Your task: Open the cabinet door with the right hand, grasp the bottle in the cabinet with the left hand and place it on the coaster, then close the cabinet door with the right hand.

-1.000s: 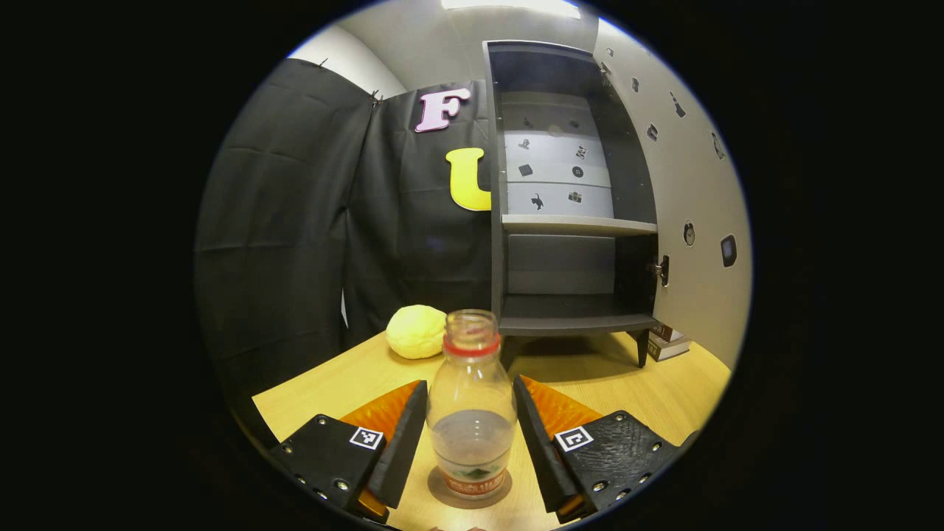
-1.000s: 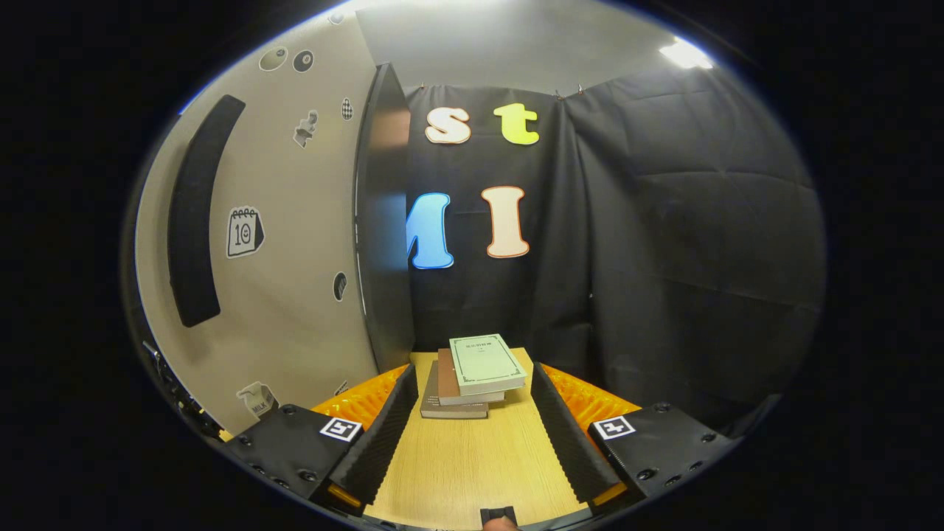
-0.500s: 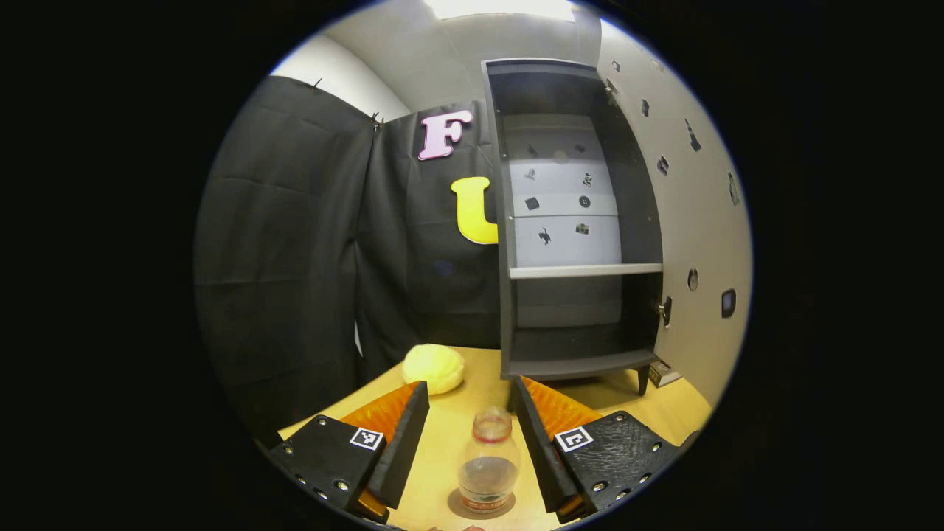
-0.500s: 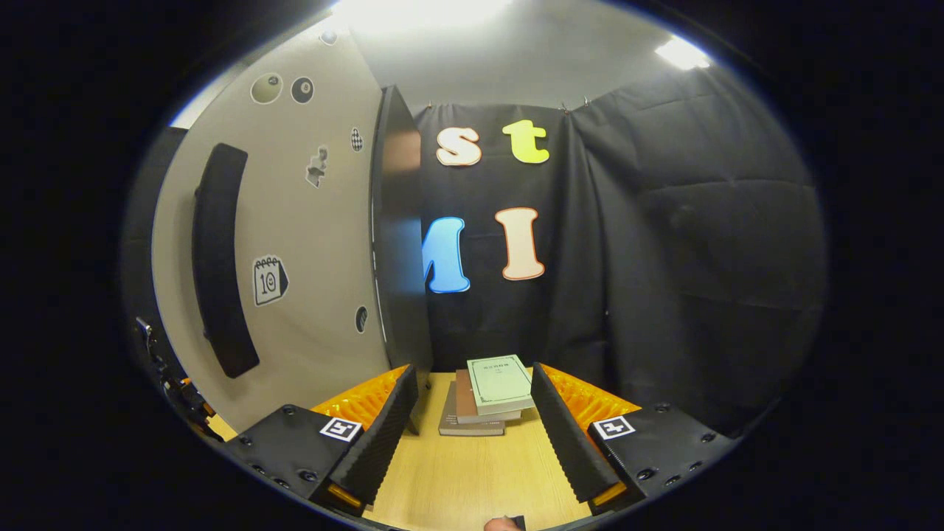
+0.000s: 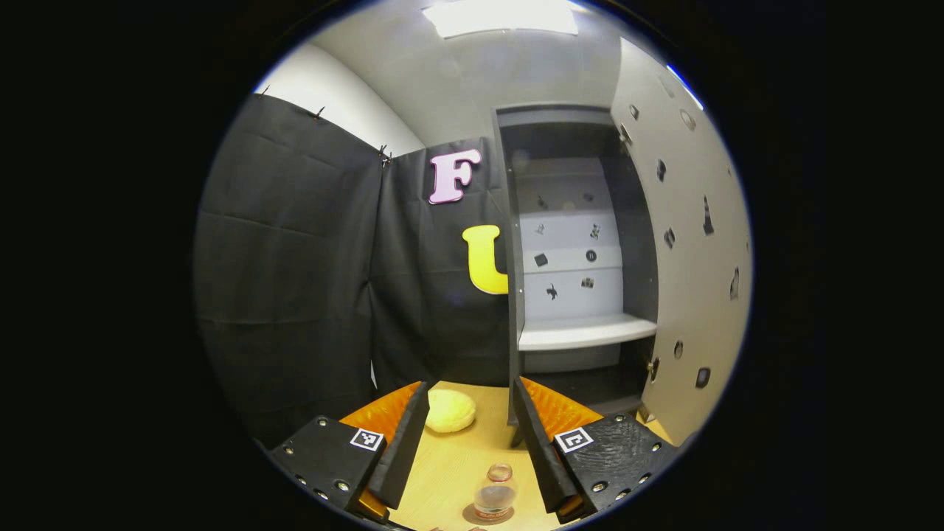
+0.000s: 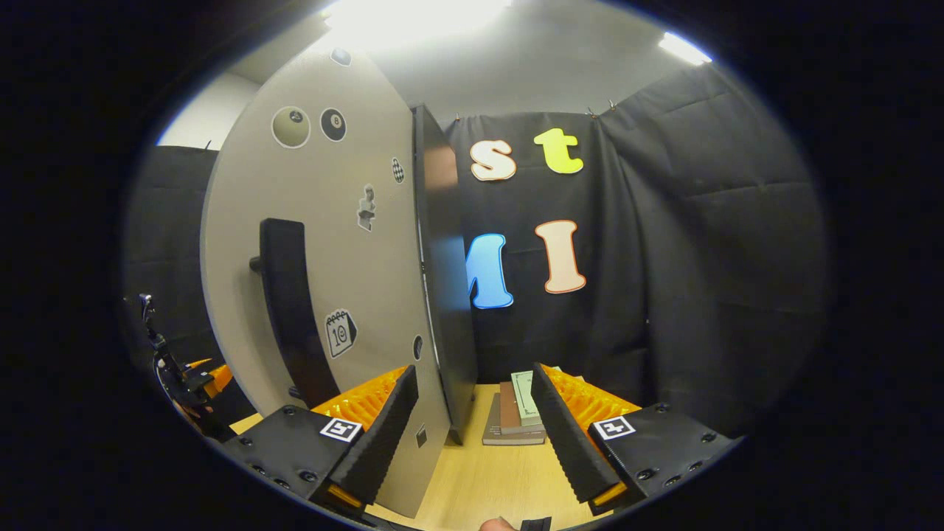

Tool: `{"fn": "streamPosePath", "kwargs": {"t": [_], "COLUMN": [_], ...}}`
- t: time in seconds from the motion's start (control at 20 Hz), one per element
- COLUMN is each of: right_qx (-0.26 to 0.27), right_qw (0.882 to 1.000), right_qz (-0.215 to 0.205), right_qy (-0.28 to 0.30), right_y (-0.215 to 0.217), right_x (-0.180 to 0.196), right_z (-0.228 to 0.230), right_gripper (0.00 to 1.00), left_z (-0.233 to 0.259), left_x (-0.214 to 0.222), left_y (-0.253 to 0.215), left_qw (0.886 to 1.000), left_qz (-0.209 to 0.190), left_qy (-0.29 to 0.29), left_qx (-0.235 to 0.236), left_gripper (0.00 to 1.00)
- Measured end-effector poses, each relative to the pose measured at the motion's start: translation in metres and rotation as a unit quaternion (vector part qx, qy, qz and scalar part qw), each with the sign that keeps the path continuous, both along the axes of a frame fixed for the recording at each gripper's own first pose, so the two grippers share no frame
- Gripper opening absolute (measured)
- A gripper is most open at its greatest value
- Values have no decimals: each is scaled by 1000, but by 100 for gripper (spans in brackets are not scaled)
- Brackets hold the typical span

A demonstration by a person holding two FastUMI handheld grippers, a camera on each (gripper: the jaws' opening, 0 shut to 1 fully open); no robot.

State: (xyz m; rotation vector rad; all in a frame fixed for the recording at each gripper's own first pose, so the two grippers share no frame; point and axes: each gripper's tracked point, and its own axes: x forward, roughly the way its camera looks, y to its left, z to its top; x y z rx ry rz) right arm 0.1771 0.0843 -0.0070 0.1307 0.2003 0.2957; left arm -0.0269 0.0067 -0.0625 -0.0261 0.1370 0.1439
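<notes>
In the left gripper view, the left gripper [image 5: 466, 435] hangs above the light wooden counter [image 5: 450, 461] with its black, orange-backed fingers [image 5: 402, 442] spread wide and nothing between them. Low between the fingers, near the bottom edge, the clear plastic bottle with a red neck ring [image 5: 495, 493] stands upright on the round brown coaster [image 5: 487, 515], apart from both fingers. A pale yellow, rounded soft lump [image 5: 450, 411] lies on the counter farther off, left of the cabinet. The tall dark grey cabinet [image 5: 512, 243] stands at the far right of the counter, its inside showing a pale shelf [image 5: 582, 332] and a light back panel with small stickers. Its light grey cabinet door [image 5: 689, 243] swings out to the right, stickers dotted over it.

In the right gripper view, the right gripper [image 6: 472, 424] also has its fingers [image 6: 383, 435] wide apart, gripping nothing. The cabinet door [image 6: 324, 243] fills the left half, seen from its outer face, with a long black vertical handle [image 6: 291, 317] and stickers on it. The door's dark edge [image 6: 442, 280] runs down into the gap between the fingers, closer to the left finger; whether it touches that finger cannot be told. A small stack of books [image 6: 516, 413] lies on the counter [image 6: 494, 479] beyond, partly behind the right finger. At the far left edge, part of the other gripper [image 6: 184, 380] shows.
</notes>
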Motion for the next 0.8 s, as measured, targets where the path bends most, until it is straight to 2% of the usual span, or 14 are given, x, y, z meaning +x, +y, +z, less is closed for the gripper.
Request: {"fn": "streamPosePath", "kwargs": {"t": [0.1,0.15,0.2,0.25,0.3,0.35,0.4,0.7,0.75,0.8], "right_qx": [-8,-13,-22,-34,-44,-53,-55,-52,-55,-57], "right_qw": [1000,1000,1000,999,999,998,998,998,998,998], "right_qz": [5,3,-5,-12,-18,-23,-28,-37,-36,-36], "right_qy": [0,0,-5,-7,-10,-11,-10,-1,-2,-1], "right_y": [9,15,13,14,15,16,18,56,62,69], "right_x": [-3,-4,-10,-7,-8,-7,-7,-24,-23,-25], "right_z": [2,2,6,6,8,9,10,10,11,11], "right_gripper": [98,92,98,90,95,90,95,95,90,95], "left_z": [2,3,0,-2,-2,-2,-2,-8,-8,-8], "left_x": [4,5,8,8,10,12,13,30,32,31], "left_y": [6,11,17,24,30,36,41,71,72,72], "left_qw": [1000,1000,1000,1000,1000,1000,1000,999,998,998], "left_qz": [-7,-8,-7,-7,-7,-9,-13,-32,-36,-40], "left_qy": [4,4,8,10,10,8,6,8,6,4], "left_qx": [-13,-18,-22,-23,-24,-25,-27,-41,-46,-51], "left_gripper": [66,66,66,64,66,66,66,66,66,66]}}
